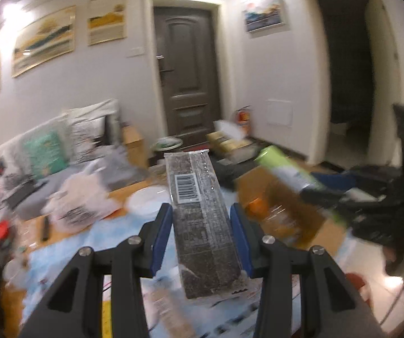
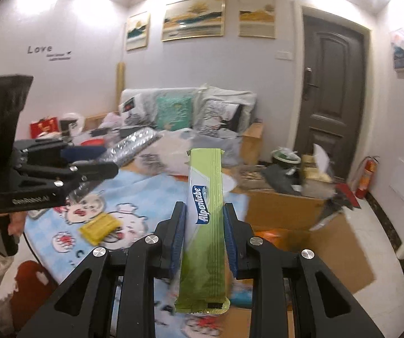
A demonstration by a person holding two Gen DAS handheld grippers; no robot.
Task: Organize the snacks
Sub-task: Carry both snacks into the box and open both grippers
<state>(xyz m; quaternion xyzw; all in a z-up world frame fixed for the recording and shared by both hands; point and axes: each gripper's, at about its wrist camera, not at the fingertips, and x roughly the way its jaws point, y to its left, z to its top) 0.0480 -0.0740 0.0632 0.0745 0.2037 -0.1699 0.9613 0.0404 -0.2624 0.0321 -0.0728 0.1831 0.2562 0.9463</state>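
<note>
Left claw (image 1: 200, 219) clamps the dark speckled barcode-labelled snack pack (image 1: 202, 219) mid-length; right claw (image 2: 204, 225) clamps the long green Alpenliebe candy pack (image 2: 206, 225). Both held above the cartoon-print tabletop (image 2: 145, 197), likely bound for the open cardboard box (image 2: 300, 225).

snack packs (image 1: 199, 211): 3 | tongs (image 2: 204, 236): 2 | cardboard boxes (image 2: 328, 242): 1

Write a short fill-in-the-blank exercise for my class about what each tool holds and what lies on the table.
1. The left tool is shut on a dark snack pack with a printed ____ on its wrapper.
2. The right tool grips a long ____ packet marked Alpenliebe.
3. On the cartoon tablecloth lies a small ____ packet.

Missing words: barcode; green; yellow
</note>
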